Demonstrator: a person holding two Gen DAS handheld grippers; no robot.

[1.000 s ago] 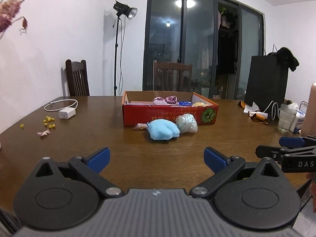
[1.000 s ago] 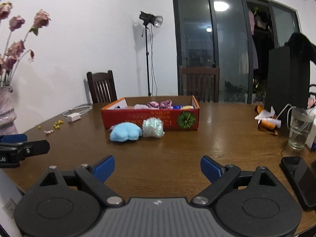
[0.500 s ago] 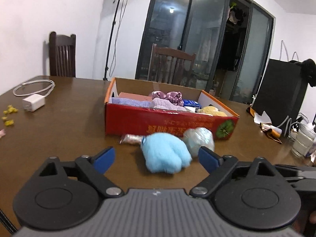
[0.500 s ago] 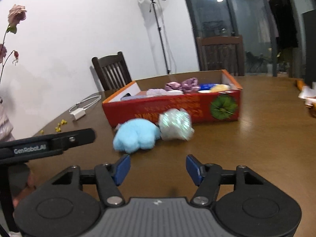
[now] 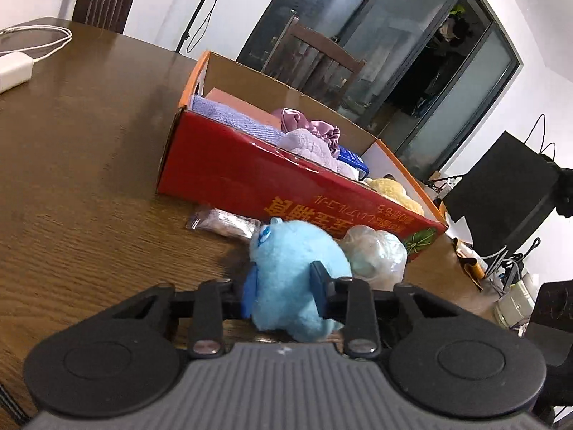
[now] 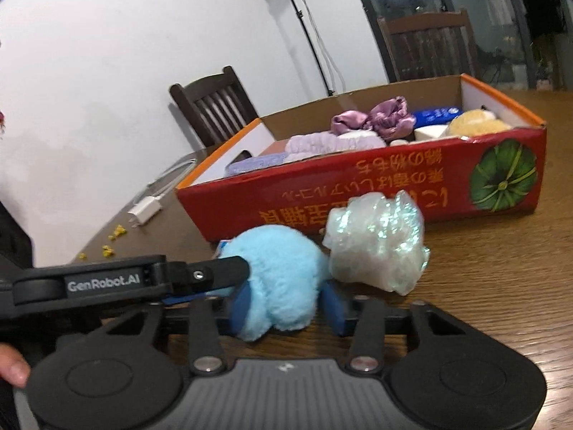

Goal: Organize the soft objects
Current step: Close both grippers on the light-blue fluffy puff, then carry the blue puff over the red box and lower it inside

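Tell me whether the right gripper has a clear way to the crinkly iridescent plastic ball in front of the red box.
Probably not right now: the right gripper is closing its jaws around the fluffy light-blue plush toy. The crinkly iridescent plastic ball lies just beyond, touching the plush, with nothing else in the way.

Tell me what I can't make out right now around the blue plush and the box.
- Blue plush: its underside and near end, hidden by the left gripper in the left wrist view and the right gripper in the right wrist view; both are closing around it.
- Wrapped packet: label too blurred; the plush covers one end.
- Red box: floor hidden by its front wall.
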